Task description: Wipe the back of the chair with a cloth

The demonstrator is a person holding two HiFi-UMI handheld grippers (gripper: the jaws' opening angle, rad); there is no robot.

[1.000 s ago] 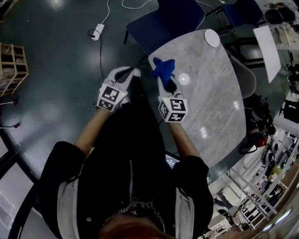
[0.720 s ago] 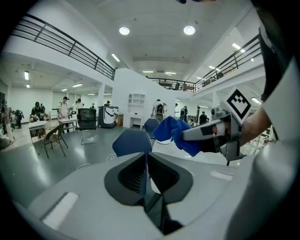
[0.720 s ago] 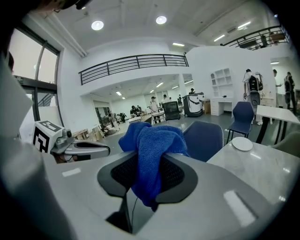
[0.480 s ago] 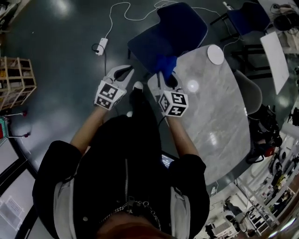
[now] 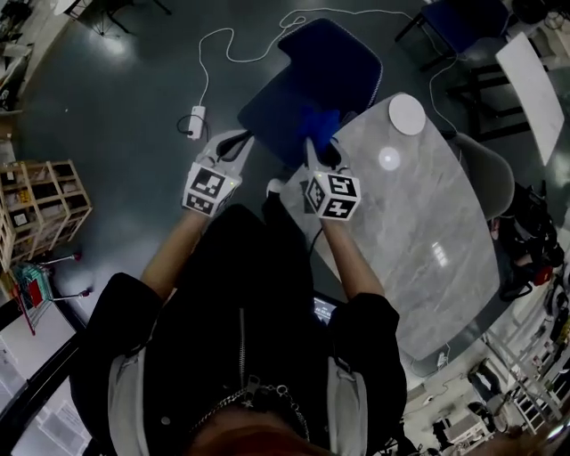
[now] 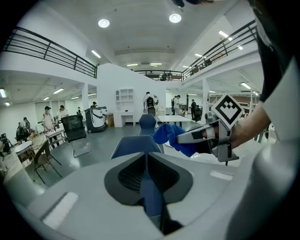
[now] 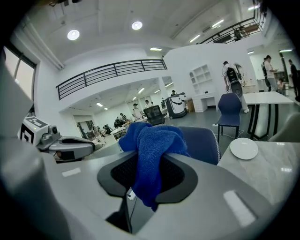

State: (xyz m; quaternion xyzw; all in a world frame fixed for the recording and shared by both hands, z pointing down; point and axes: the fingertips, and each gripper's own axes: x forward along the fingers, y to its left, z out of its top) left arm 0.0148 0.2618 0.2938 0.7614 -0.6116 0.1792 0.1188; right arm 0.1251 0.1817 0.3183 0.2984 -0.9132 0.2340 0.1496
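Note:
A dark blue chair [image 5: 312, 85] stands on the floor at the far end of the marble table [image 5: 427, 240]. My right gripper [image 5: 321, 150] is shut on a bunched blue cloth [image 5: 319, 120], held over the chair's near edge. In the right gripper view the cloth [image 7: 152, 145] hangs from the jaws in front of the chair's back [image 7: 201, 143]. My left gripper [image 5: 233, 147] is level with the right one, to the chair's left, and holds nothing. In its own view its jaws meet, with the chair [image 6: 136, 145] ahead and the cloth [image 6: 171, 136] to the right.
A white plate [image 5: 407, 114] sits on the table's far end. A power strip with a white cable [image 5: 194, 122] lies on the floor left of the chair. A wooden crate [image 5: 36, 209] stands far left, and another blue chair [image 5: 463, 22] is at the top right.
Both grippers have advanced with the person toward the blue chair. The cloth has gone from above the table's corner to above the chair's near edge.

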